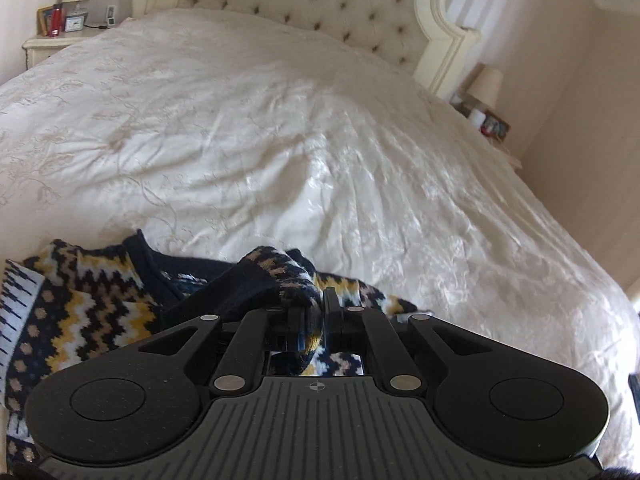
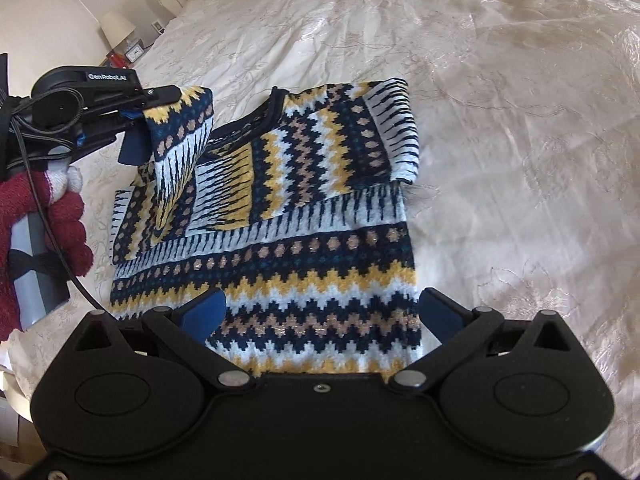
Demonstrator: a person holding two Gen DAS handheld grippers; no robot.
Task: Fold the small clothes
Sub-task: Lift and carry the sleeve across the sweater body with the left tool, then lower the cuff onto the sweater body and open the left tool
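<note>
While my left gripper (image 2: 160, 108) pinches a sleeve (image 2: 180, 136) of the patterned sweater (image 2: 280, 216) and holds it lifted above the garment's left side, my right gripper (image 2: 320, 312) hangs spread wide over the hem, its blue pads (image 2: 204, 312) straddling the lower bands without touching that I can tell. From the right wrist view the sweater runs lengthwise away from me, hem nearest, neckline (image 2: 272, 108) pointing toward the head of the bed. It lies flat on the cream bedspread (image 2: 500, 140), its other sleeve folded across the chest.
</note>
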